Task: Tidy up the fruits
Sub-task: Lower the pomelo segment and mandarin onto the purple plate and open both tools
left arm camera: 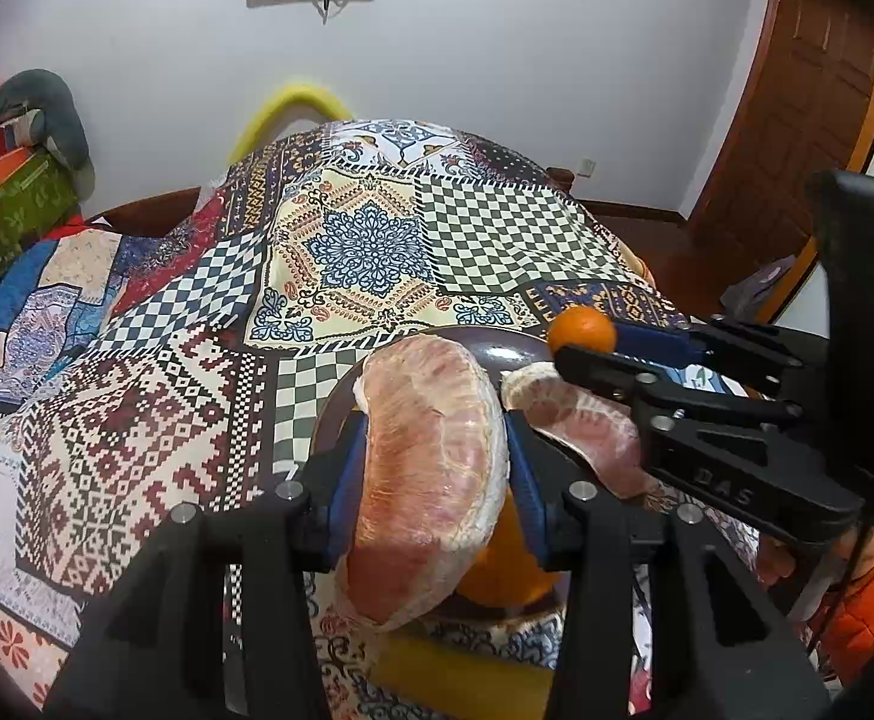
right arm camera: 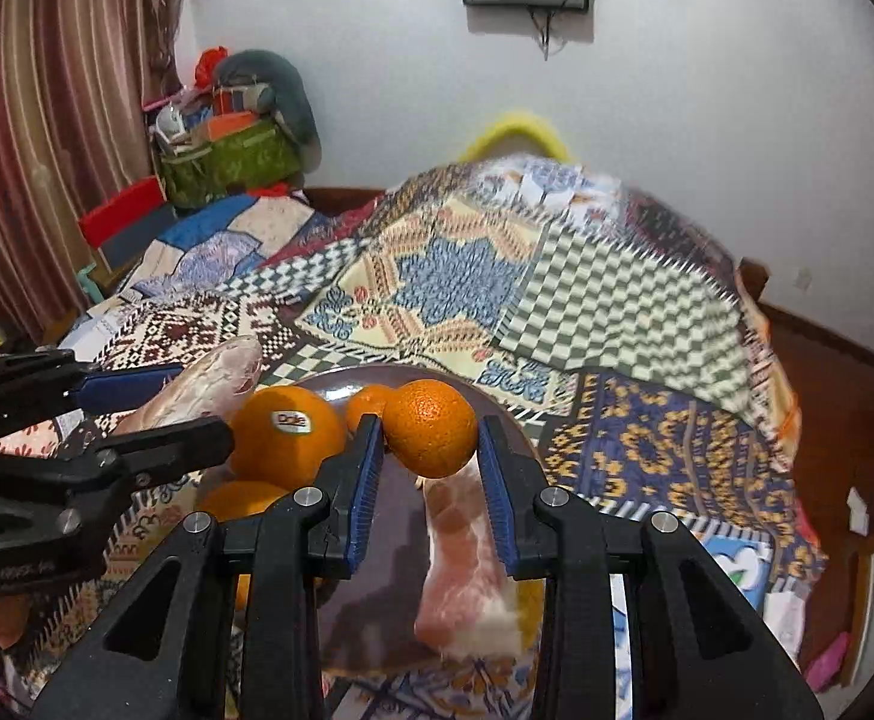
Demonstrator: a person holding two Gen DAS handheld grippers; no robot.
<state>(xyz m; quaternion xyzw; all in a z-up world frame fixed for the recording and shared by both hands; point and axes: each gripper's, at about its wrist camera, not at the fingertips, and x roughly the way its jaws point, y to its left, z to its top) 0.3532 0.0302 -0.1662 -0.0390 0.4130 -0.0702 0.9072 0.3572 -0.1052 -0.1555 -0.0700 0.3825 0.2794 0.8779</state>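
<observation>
My left gripper (left arm camera: pixel 431 438) is shut on a peeled pomelo segment (left arm camera: pixel 431 468) and holds it above the dark plate (left arm camera: pixel 497 354). It shows in the right wrist view (right arm camera: pixel 155 405) at the left, with the segment (right arm camera: pixel 209 384). My right gripper (right arm camera: pixel 431 450) is shut on a small orange (right arm camera: pixel 431 435) over the plate (right arm camera: pixel 377 618). It shows in the left wrist view (left arm camera: pixel 581 339) with the orange (left arm camera: pixel 581 327). A second pomelo segment (right arm camera: pixel 467 564) lies on the plate. A Dole-stickered orange (right arm camera: pixel 287 438) and other oranges (right arm camera: pixel 239 501) sit at the plate's left.
A patchwork patterned cloth (left arm camera: pixel 365 240) covers the surface and rises into a hump at the back. A yellow block (left arm camera: pixel 455 678) lies near the front edge. Bags and boxes (right arm camera: pixel 227 144) pile at the far left. A wooden door (left arm camera: pixel 797 120) stands right.
</observation>
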